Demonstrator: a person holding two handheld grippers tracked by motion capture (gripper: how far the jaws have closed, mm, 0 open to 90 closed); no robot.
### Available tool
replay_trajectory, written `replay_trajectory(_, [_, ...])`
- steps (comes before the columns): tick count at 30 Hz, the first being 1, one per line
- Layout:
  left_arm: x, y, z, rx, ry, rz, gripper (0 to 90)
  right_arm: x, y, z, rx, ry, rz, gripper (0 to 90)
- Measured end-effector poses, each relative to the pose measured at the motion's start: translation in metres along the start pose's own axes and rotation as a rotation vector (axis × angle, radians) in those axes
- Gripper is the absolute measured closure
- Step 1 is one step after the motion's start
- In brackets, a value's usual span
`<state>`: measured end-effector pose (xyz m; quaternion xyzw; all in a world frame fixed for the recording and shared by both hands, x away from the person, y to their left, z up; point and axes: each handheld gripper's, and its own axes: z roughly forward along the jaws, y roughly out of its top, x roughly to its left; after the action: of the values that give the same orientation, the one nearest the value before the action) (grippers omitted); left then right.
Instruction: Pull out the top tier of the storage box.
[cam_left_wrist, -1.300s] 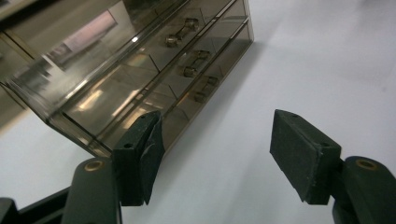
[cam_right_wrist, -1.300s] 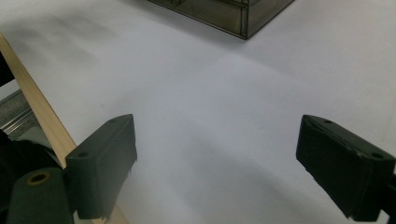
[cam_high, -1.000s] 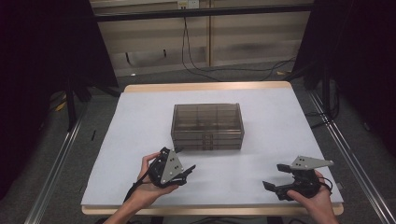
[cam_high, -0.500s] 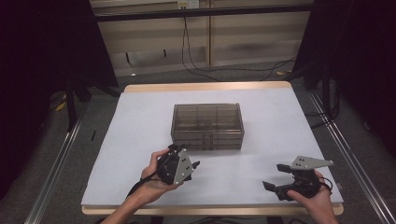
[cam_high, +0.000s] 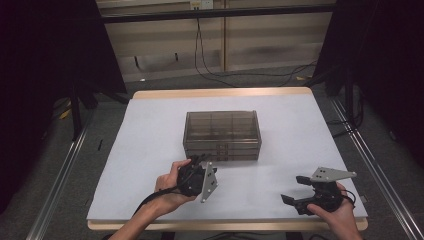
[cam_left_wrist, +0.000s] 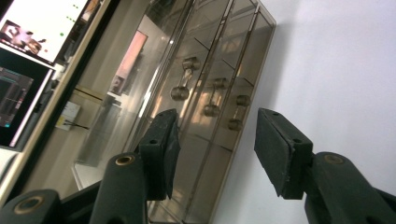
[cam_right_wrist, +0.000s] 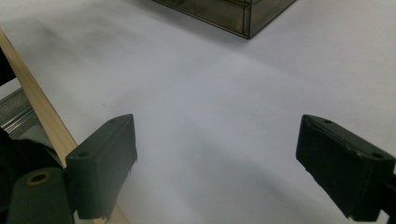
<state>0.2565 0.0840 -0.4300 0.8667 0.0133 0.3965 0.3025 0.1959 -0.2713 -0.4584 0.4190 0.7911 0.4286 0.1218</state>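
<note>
A smoky see-through drawer box (cam_high: 222, 132) stands at the middle of the white table. My left gripper (cam_high: 199, 161) lies rolled on its side just in front of the box's front face, near its left half. In the left gripper view the gripper (cam_left_wrist: 219, 144) faces the box (cam_left_wrist: 205, 70) and its small drawer knobs (cam_left_wrist: 180, 92). Its jaws have just been closing, with nothing between the pads. My right gripper (cam_high: 294, 189) rests at the front right, open wide (cam_right_wrist: 215, 163) over bare table, with a corner of the box (cam_right_wrist: 233, 14) far ahead.
The table's wooden front edge (cam_high: 225, 225) runs just below both hands. Metal rails (cam_high: 57, 180) flank the table on both sides. Cables (cam_high: 235, 75) lie on the floor behind it. A lit monitor (cam_left_wrist: 37, 23) shows off to the side in the left gripper view.
My left gripper moved right and forward toward the box's front and rolled onto its side, its jaws narrowing. The right gripper stayed where it was.
</note>
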Motion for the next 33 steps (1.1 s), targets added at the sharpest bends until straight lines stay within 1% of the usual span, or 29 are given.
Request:
replay_trajectory(1, [0.0, 0.001, 0.001, -0.002, -0.005, 0.002, 52.2, 0.0, 0.0, 0.0, 0.0, 0.001, -0.001, 12.5])
replay_trajectory(3, [-0.001, 0.003, 0.002, 0.005, 0.022, 0.02, 54.1, 0.0, 0.0, 0.0, -0.001, 0.001, -0.001, 12.5])
replay_trajectory(5, [-0.001, 0.005, 0.005, 0.005, 0.025, 0.04, 55.1, 0.0, 0.0, 0.0, 0.0, 0.001, -0.001, 12.5])
replay_trajectory(6, [-0.002, 0.005, 0.006, 0.005, 0.036, 0.044, 55.5, 0.0, 0.0, 0.0, 0.0, 0.001, -0.001, 12.5])
replay_trajectory(7, [-0.003, 0.006, 0.006, 0.018, 0.042, 0.048, 55.9, 0.0, 0.0, 0.0, 0.0, 0.001, -0.001, 12.5])
replay_trajectory(8, [-0.003, 0.007, 0.007, 0.015, 0.055, 0.066, 56.0, 0.0, 0.0, 0.0, 0.0, 0.002, -0.001, 12.5])
replay_trajectory(9, [-0.004, 0.007, 0.008, 0.023, 0.052, 0.069, 56.1, 0.0, 0.0, 0.0, 0.0, 0.001, -0.003, 12.5])
replay_trajectory(10, [-0.005, 0.008, 0.01, 0.013, 0.065, 0.084, 57.1, 0.0, 0.0, 0.0, 0.0, 0.002, -0.002, 12.5])
replay_trajectory(11, [-0.005, 0.009, 0.011, 0.017, 0.07, 0.092, 57.6, 0.0, 0.0, 0.0, 0.001, 0.002, -0.002, 12.5])
replay_trajectory(12, [-0.005, 0.009, 0.012, 0.023, 0.065, 0.1, 57.7, 0.0, 0.0, 0.0, 0.001, 0.002, -0.001, 12.5])
replay_trajectory(13, [-0.006, 0.01, 0.012, 0.033, 0.073, 0.096, 60.1, 0.0, 0.0, 0.0, 0.0, 0.002, -0.001, 12.5])
replay_trajectory(14, [-0.005, 0.011, 0.014, 0.02, 0.088, 0.109, 60.8, 0.0, 0.0, 0.0, 0.001, 0.003, -0.002, 12.5])
replay_trajectory(15, [-0.005, 0.011, 0.015, 0.018, 0.093, 0.113, 63.2, 0.0, 0.0, 0.0, 0.001, 0.003, -0.002, 12.5])
replay_trajectory(16, [-0.005, 0.013, 0.016, 0.028, 0.097, 0.125, 64.9, 0.0, 0.0, 0.0, 0.001, 0.003, -0.002, 12.5])
replay_trajectory(17, [-0.005, 0.014, 0.017, 0.033, 0.109, 0.147, 66.6, 0.0, 0.0, 0.0, -0.001, 0.003, -0.004, 12.5])
replay_trajectory(18, [-0.007, 0.015, 0.018, 0.051, 0.125, 0.171, 68.1, 0.0, 0.0, 0.0, 0.001, 0.003, -0.002, 12.5])
replay_trajectory(19, [-0.008, 0.016, 0.019, 0.057, 0.143, 0.184, 68.6, 0.0, 0.0, 0.0, 0.0, 0.003, -0.002, 12.5])
replay_trajectory(21, [-0.011, 0.017, 0.023, 0.071, 0.15, 0.222, 69.2, 0.0, 0.0, 0.0, 0.0, 0.003, -0.001, 12.5])
replay_trajectory(22, [-0.012, 0.018, 0.026, 0.067, 0.169, 0.233, 69.1, 0.0, 0.0, 0.0, -0.001, 0.004, -0.004, 12.5])
replay_trajectory(23, [-0.012, 0.018, 0.027, 0.08, 0.167, 0.247, 68.8, 0.0, 0.0, 0.0, -0.001, 0.004, -0.003, 12.5])
replay_trajectory(24, [-0.013, 0.018, 0.029, 0.088, 0.169, 0.24, 68.8, 0.0, 0.0, 0.001, -0.001, 0.005, -0.004, 12.5])
replay_trajectory(25, [-0.013, 0.018, 0.03, 0.087, 0.182, 0.25, 68.8, 0.0, 0.0, 0.001, 0.0, 0.005, -0.004, 12.5])
replay_trajectory(26, [-0.014, 0.018, 0.031, 0.095, 0.201, 0.276, 69.0, 0.0, 0.0, 0.001, 0.001, 0.005, -0.004, 12.5])
replay_trajectory(27, [-0.014, 0.019, 0.032, 0.103, 0.204, 0.285, 69.5, 0.0, 0.0, 0.001, 0.0, 0.005, -0.005, 12.5])
replay_trajectory(28, [-0.014, 0.019, 0.032, 0.112, 0.203, 0.283, 69.9, 0.0, 0.0, 0.001, 0.001, 0.006, -0.004, 12.5])
replay_trajectory(29, [-0.015, 0.019, 0.033, 0.113, 0.213, 0.291, 69.9, 0.0, 0.0, 0.001, 0.001, 0.005, -0.005, 12.5])
replay_trajectory(30, [-0.015, 0.021, 0.034, 0.115, 0.225, 0.321, 70.2, 0.0, 0.0, 0.001, 0.001, 0.005, -0.004, 12.5])
replay_trajectory(31, [-0.017, 0.02, 0.035, 0.122, 0.232, 0.314, 70.3, 0.0, 0.0, 0.001, 0.001, 0.006, -0.004, 12.5])
replay_trajectory(33, [-0.017, 0.022, 0.037, 0.136, 0.233, 0.333, 71.8, 0.0, 0.0, 0.001, 0.0, 0.005, -0.004, 12.5])
